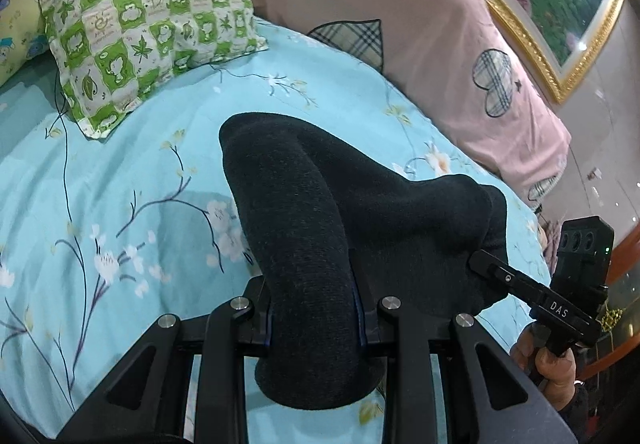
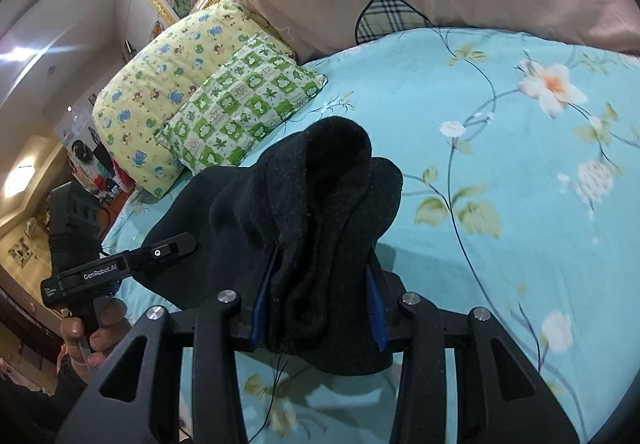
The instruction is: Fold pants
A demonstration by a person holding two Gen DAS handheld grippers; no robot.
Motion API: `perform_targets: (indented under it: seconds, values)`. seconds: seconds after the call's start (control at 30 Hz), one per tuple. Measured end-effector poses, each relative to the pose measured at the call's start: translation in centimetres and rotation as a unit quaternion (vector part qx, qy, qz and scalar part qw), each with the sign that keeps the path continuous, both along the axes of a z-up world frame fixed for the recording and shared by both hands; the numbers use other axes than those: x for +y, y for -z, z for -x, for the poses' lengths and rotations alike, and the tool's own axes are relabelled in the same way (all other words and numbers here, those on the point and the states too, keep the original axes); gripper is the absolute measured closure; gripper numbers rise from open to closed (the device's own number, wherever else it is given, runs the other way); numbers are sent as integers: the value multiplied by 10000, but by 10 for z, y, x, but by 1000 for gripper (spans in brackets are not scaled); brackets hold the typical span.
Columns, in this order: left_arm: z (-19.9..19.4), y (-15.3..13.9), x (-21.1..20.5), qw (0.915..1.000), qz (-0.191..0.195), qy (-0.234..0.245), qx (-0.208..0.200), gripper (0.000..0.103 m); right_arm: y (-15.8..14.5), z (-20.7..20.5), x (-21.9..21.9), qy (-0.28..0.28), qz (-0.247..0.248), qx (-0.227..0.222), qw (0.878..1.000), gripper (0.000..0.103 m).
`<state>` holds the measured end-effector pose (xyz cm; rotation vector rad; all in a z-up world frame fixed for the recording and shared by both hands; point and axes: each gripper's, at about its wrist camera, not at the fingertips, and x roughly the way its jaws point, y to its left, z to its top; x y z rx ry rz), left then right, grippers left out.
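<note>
Dark, thick pants (image 1: 304, 204) hang bunched above the blue flowered bed sheet (image 1: 120, 184). In the left wrist view my left gripper (image 1: 316, 316) is shut on a thick roll of the fabric, which fills the gap between its blue pads. Its fingertips are hidden by cloth. My right gripper (image 2: 320, 300) is shut on another bunched part of the pants (image 2: 320, 196), which folds over the pads. Each gripper shows in the other's view, held by a hand: the right gripper (image 1: 484, 264) at the cloth's right edge, the left gripper (image 2: 180, 244) at its left edge.
A green checked pillow (image 1: 148, 36) lies at the head of the bed, with a yellow cartoon pillow (image 2: 160, 84) behind it. A large pink pillow (image 1: 400, 24) leans along the back. A gold-framed picture (image 1: 560, 4) hangs on the wall.
</note>
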<state>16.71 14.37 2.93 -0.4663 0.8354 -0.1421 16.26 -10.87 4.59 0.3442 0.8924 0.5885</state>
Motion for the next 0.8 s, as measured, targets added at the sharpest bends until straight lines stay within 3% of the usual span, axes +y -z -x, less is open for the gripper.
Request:
perform_targets:
  seconds: [0.33,0.47,0.63,0.8]
  values:
    - [-20,18,14,9997,-62,-176,133,75,14,-36,17,-234,115,73,9996,61]
    - [-21,23,10,9994,-260,-171,164,75,21,-43,17,-272,168,94,9994,60]
    - [-21,32,8,9991,-282,-198,256,65,34,-46,13,-253,333,104,9991,51]
    - [-21,38,5,9985,-397,-196,316,56,47,-49,3,-189,195,146,9995,44]
